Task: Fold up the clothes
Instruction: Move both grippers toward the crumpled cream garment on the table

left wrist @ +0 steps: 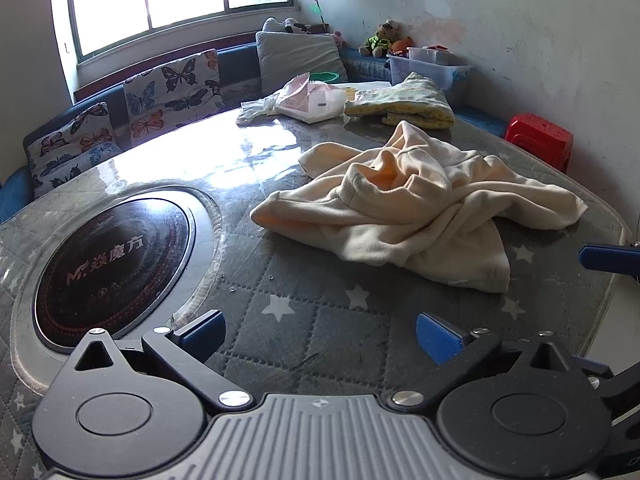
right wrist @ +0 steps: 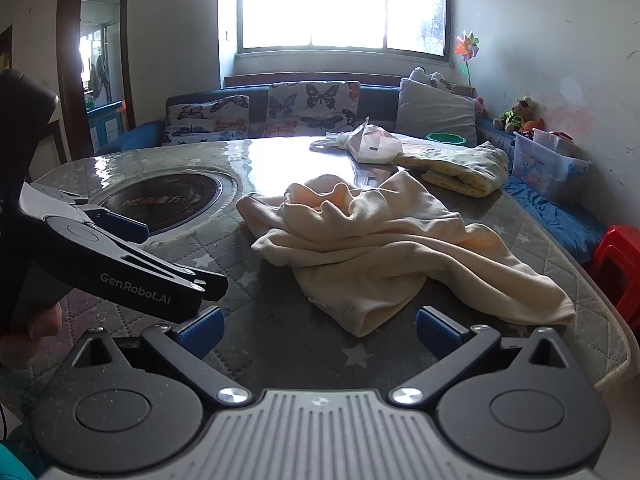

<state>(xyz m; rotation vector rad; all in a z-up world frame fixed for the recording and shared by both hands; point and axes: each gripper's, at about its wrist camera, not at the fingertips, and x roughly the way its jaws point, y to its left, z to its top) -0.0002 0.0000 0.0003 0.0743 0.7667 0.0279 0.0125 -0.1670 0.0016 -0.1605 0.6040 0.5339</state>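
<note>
A cream garment (left wrist: 416,208) lies crumpled in a heap on the grey star-quilted table (left wrist: 304,320); it also shows in the right wrist view (right wrist: 392,248). My left gripper (left wrist: 320,338) is open and empty, low over the table, short of the garment's near edge. My right gripper (right wrist: 320,330) is open and empty, its fingertips close to the garment's nearest corner. The left gripper also shows in the right wrist view (right wrist: 132,240), to the left of the garment. A blue fingertip (left wrist: 608,258) of the right gripper shows at the right edge of the left wrist view.
A round black cooktop (left wrist: 108,264) is set into the table at the left. A folded yellow patterned cloth (left wrist: 404,106) and a white plastic bag (left wrist: 308,98) lie at the far side. A red stool (left wrist: 540,138) stands by the table's right edge. A cushioned bench (right wrist: 280,112) runs behind.
</note>
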